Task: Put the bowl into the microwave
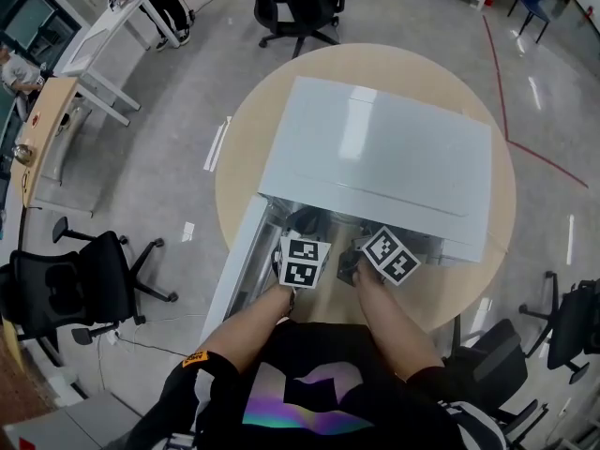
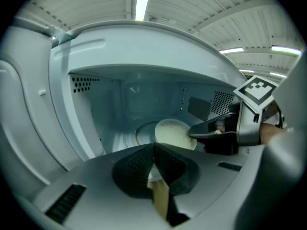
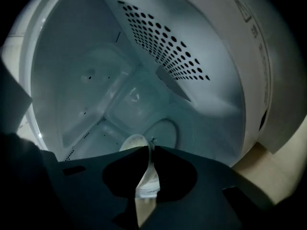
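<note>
White microwave (image 1: 375,157) standing on a round wooden table (image 1: 242,148), its door (image 1: 236,262) hanging open to the left. The right gripper (image 3: 149,150) is reaching into the cavity, its jaws pinching the rim of the white bowl (image 2: 172,132), which is sitting inside the microwave near the turntable. The left gripper (image 2: 154,148) is hovering at the opening, its jaws pressed together on nothing.

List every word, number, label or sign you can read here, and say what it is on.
No text reads clearly.
Print on the microwave front frame: too blurred to read.
Orange tag on the person's sleeve: too small to read.
Left marker cube and right marker cube: black-and-white squares, no letters.
</note>
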